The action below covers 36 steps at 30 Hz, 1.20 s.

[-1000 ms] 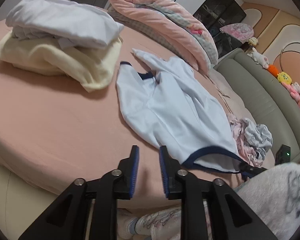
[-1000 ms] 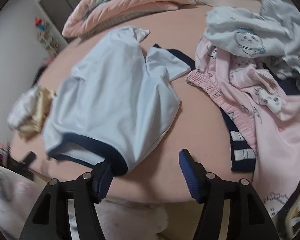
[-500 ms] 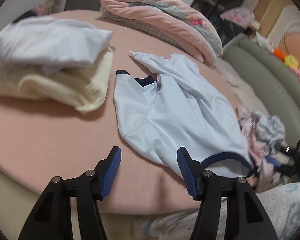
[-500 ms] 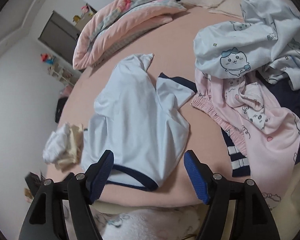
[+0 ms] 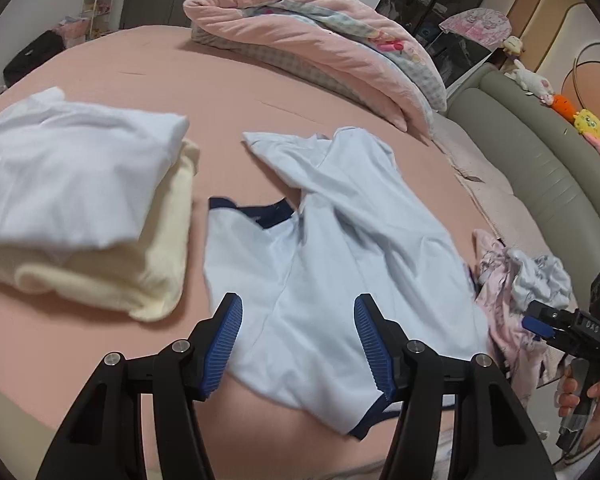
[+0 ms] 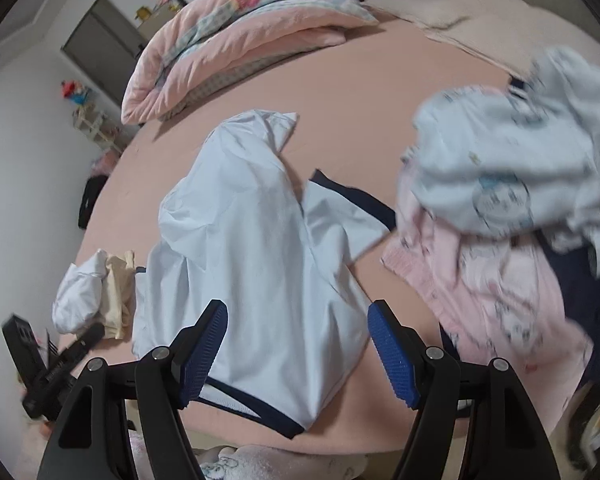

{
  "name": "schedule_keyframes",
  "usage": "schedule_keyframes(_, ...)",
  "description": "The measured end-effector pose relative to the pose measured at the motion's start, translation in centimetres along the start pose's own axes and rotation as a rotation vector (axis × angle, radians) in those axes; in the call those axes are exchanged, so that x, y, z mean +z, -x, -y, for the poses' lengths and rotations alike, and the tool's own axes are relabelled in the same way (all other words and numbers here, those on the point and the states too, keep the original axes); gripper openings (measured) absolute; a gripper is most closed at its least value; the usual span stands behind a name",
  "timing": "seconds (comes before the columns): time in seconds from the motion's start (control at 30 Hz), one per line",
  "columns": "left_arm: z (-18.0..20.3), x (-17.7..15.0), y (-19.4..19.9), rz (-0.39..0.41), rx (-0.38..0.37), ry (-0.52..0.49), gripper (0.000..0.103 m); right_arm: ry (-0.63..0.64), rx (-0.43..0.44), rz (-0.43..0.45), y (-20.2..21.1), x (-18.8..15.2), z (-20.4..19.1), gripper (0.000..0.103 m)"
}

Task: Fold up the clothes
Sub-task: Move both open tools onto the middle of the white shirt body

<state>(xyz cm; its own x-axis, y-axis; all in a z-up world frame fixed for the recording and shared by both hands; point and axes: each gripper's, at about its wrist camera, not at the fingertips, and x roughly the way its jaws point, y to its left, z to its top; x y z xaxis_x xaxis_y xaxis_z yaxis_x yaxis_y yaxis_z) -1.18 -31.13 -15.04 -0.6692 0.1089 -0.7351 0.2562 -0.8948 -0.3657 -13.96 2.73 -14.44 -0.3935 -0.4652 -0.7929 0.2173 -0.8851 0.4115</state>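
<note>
Bed [image 5: 100,360] holds a folded stack [image 5: 72,200] at the left and a loose heap [image 6: 520,220] at the right. Pale blue shirt [image 5: 332,280] lies rumpled between them, so plenty's left. Left gripper [image 5: 298,344] and right gripper [image 6: 298,354]: jaws wide apart, empty.

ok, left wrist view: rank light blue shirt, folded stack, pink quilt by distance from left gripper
1. light blue shirt: lies between the open fingers of the left gripper.
2. folded stack: left, mid bed.
3. pink quilt: far edge, behind the shirt.

Shirt [image 5: 332,280] between stack [image 5: 80,208] and pile [image 6: 512,216]
</note>
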Motion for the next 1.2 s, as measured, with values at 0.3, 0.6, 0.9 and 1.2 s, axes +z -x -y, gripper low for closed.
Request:
schedule_keyframes(0.3,0.0,4.2,-2.1,-0.02,-0.01,0.01,0.056,0.091,-0.043,0.002,-1.3,4.3,-2.9,0.072)
schedule_keyframes(0.6,-0.8,7.2,-5.6,-0.078,-0.01,0.048,0.056,0.15,-0.095,-0.013,-3.6,7.3,-4.8,0.072)
schedule_keyframes(0.9,-2.7,10.8,-10.5,-0.13,0.01,0.16,0.056,0.046,-0.129,-0.06,-8.2,12.1,-2.4,0.072)
schedule_keyframes(1.2,-4.1,13.4,-15.6,-0.163,0.038,0.223,0.056,0.064,-0.155,-0.095,-12.6,15.4,-2.9,0.072)
